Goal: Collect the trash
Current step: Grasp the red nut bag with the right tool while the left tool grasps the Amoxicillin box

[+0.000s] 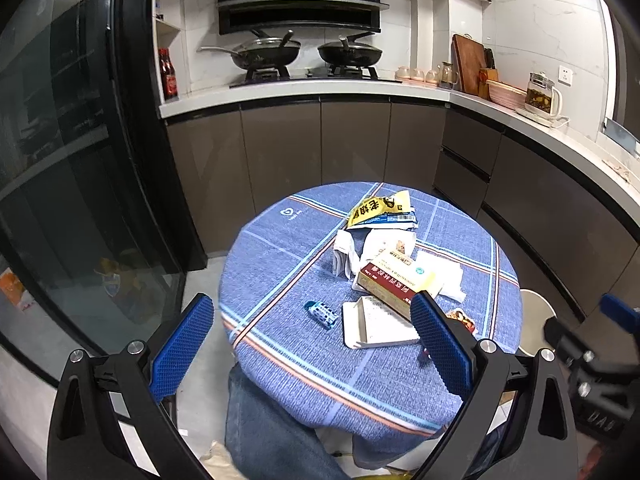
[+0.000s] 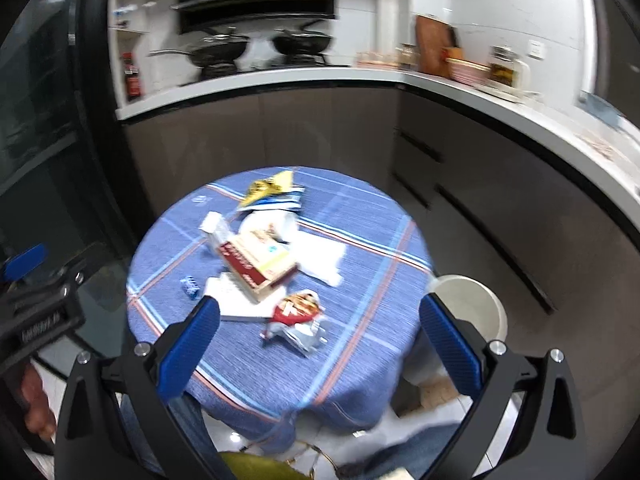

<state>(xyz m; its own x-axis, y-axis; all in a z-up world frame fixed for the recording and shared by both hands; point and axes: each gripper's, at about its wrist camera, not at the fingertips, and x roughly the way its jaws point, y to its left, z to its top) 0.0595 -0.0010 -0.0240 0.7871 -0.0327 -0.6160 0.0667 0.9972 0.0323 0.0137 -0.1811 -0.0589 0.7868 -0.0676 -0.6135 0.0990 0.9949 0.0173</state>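
Trash lies on a round table with a blue plaid cloth [image 1: 280, 344]: a yellow wrapper [image 1: 378, 210], crumpled white paper [image 1: 346, 250], a red and cream medicine box [image 1: 394, 282], a flat white carton [image 1: 374, 324], a small teal blister pack [image 1: 320, 312] and a red snack wrapper [image 2: 298, 308]. The box also shows in the right wrist view [image 2: 256, 260]. My left gripper [image 1: 310, 342] is open and empty above the table's near edge. My right gripper [image 2: 320, 334] is open and empty, just above the red snack wrapper.
A white bin [image 2: 472, 304] stands at the table's right side, also in the left wrist view [image 1: 536, 320]. Grey kitchen cabinets [image 1: 320, 140] and a counter with two pans run behind. A dark glass door [image 1: 60, 160] is at the left. My jeans-clad legs [image 1: 264, 420] are below.
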